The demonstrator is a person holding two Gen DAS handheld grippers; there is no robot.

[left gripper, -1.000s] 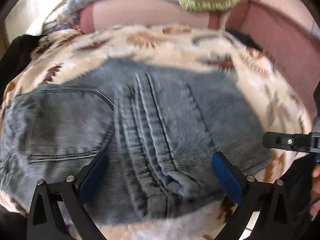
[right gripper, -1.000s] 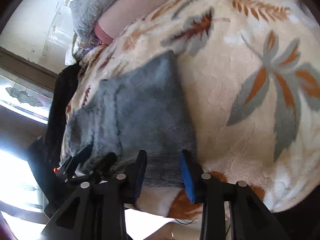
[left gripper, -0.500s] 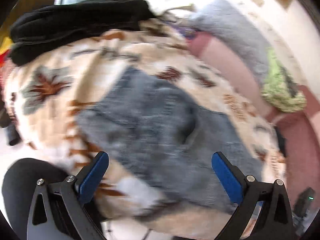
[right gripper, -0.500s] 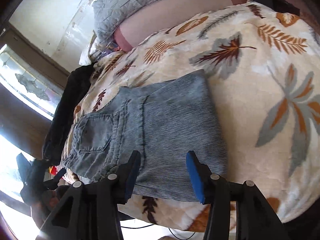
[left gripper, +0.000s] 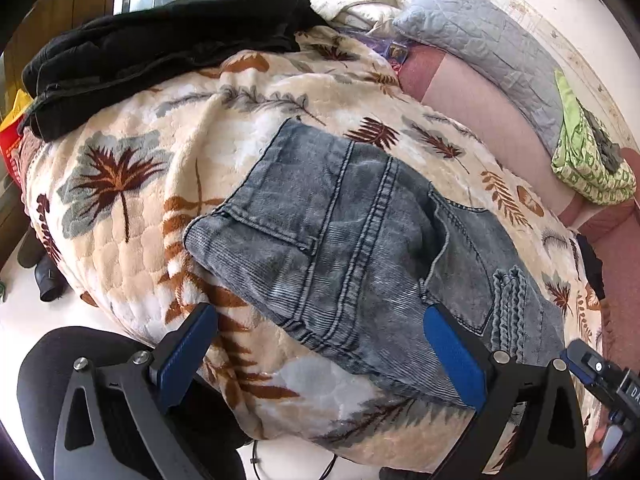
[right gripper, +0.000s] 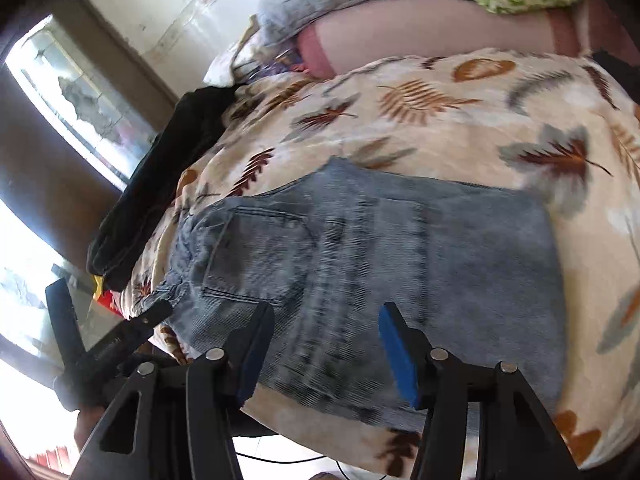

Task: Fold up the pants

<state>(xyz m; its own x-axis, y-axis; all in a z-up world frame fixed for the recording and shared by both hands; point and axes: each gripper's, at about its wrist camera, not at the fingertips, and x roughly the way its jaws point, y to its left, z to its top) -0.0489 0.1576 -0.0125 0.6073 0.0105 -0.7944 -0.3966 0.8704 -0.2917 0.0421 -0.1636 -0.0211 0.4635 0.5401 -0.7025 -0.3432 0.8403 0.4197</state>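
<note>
From the left wrist view, the left gripper (left gripper: 320,344) hangs with its jaws wide apart and nothing between them, above the near edge of the jeans (left gripper: 360,248), which lie folded into a compact block on the leaf-patterned blanket (left gripper: 132,200), close to where the bed rounds off toward the floor. The likely trouble is that the thick denim block slides or tips off that soft, sloping edge if it is nudged, or that the plush blanket gets caught in a grip along with the jeans. The denim looks stiff, ribbed and faded grey-blue, with heavy double seams and a back pocket on top; the blanket is quilted and fleecy. A dark garment (left gripper: 160,52) sits piled at the far corner. From the right wrist view, the right gripper (right gripper: 326,350) is also parted and empty, its blue pads (right gripper: 396,354) just over the near side of the jeans (right gripper: 400,248). A careless pull there could spring the layered fold open, since nothing pins it.
</note>
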